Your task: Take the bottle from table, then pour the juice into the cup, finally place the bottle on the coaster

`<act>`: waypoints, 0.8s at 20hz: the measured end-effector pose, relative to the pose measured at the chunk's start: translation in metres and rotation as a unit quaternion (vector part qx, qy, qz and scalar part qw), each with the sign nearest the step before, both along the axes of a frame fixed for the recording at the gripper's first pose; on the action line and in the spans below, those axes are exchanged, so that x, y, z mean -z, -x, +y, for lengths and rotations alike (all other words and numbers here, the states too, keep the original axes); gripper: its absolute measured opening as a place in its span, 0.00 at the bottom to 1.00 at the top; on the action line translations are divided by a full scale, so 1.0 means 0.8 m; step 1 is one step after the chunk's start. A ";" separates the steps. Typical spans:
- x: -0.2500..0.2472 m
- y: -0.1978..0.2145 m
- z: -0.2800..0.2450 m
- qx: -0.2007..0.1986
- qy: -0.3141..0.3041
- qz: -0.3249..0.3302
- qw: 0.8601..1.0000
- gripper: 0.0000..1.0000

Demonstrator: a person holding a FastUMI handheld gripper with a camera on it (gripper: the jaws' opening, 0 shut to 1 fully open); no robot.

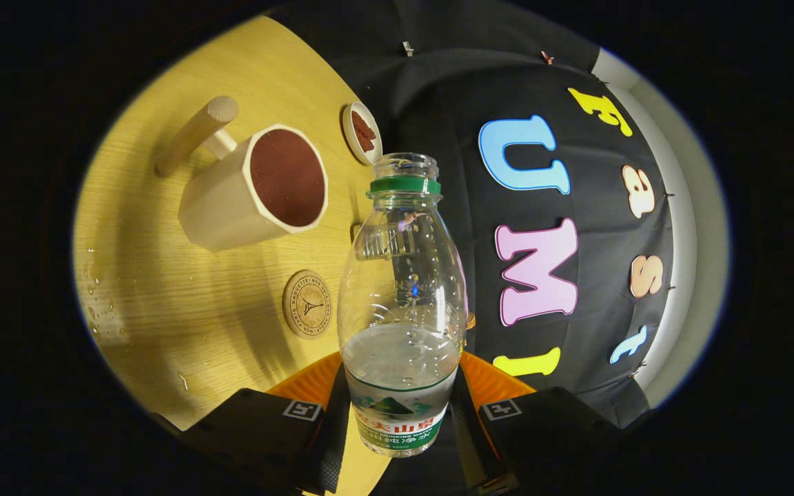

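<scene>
Gripper (400,420) is pinching the uncapped bottle (402,303) between its 2 fingers; tipping slowly over the cup (252,189) looks wisest.

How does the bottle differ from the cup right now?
The bottle is clear plastic, tall and narrow-necked; the cup is pale, opaque, faceted, with a wide mouth and wooden handle. The bottle sits between the gripper fingers, gripped; the cup stands free on the table beyond. Both are uncapped and open.
</scene>
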State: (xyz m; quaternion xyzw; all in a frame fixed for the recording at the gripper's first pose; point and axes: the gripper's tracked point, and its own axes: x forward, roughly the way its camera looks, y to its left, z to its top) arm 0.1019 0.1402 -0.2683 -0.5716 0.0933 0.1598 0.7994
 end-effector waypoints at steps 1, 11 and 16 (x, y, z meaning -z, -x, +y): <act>0.001 0.000 0.001 -0.001 0.008 0.002 1.000 0.69; 0.004 -0.005 -0.005 -0.007 0.072 0.006 0.997 0.69; 0.001 -0.002 -0.003 -0.013 0.091 0.005 0.996 0.69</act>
